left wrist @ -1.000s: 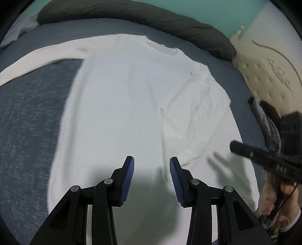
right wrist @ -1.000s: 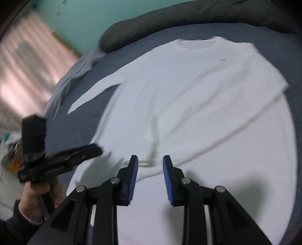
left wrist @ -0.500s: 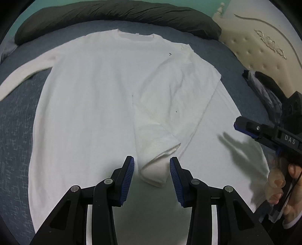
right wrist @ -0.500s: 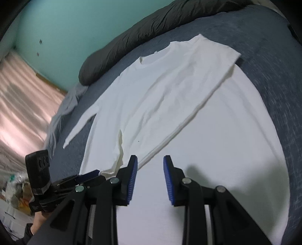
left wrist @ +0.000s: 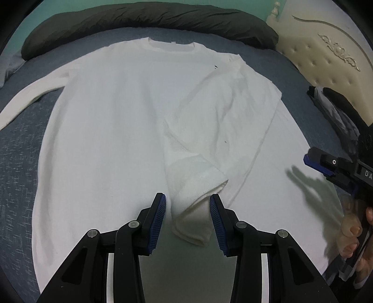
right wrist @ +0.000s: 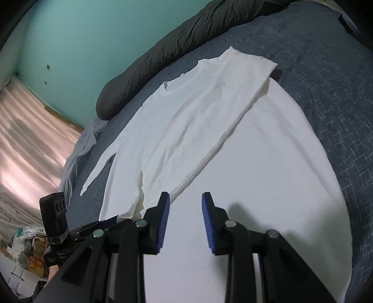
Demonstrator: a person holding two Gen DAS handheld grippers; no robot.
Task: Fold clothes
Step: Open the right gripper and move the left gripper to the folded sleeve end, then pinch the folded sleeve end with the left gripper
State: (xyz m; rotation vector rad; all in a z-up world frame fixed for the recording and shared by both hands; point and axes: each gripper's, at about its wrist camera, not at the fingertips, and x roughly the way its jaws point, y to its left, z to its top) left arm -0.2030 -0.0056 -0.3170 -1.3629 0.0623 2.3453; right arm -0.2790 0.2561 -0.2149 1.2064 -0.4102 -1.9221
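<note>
A white long-sleeved shirt [left wrist: 112, 130] lies flat, front up, on the blue bed [left wrist: 18, 149]. One sleeve [left wrist: 209, 130] is folded slantwise across the body, and its cuff [left wrist: 198, 223] lies between the fingers of my left gripper [left wrist: 187, 209]. That gripper is open; the pads do not squeeze the cuff. The other sleeve [left wrist: 30, 98] stretches out to the left. My right gripper [right wrist: 185, 202] is open and empty, low over the shirt's lower body [right wrist: 268, 177]. It also shows at the right edge of the left wrist view as the right gripper [left wrist: 326, 167], held by a hand [left wrist: 354, 233].
A dark grey rolled duvet [left wrist: 149, 16] runs along the far side of the bed. A cream padded headboard [left wrist: 326, 51] stands at the right with dark clothes [left wrist: 335, 109] heaped beside it. In the right wrist view there are a pink curtain [right wrist: 30, 144] and floor clutter [right wrist: 23, 240].
My left gripper has come down toward the folded sleeve, so the cuff now lies between its fingers. The right gripper has rolled and shifted along the shirt's lower part.
</note>
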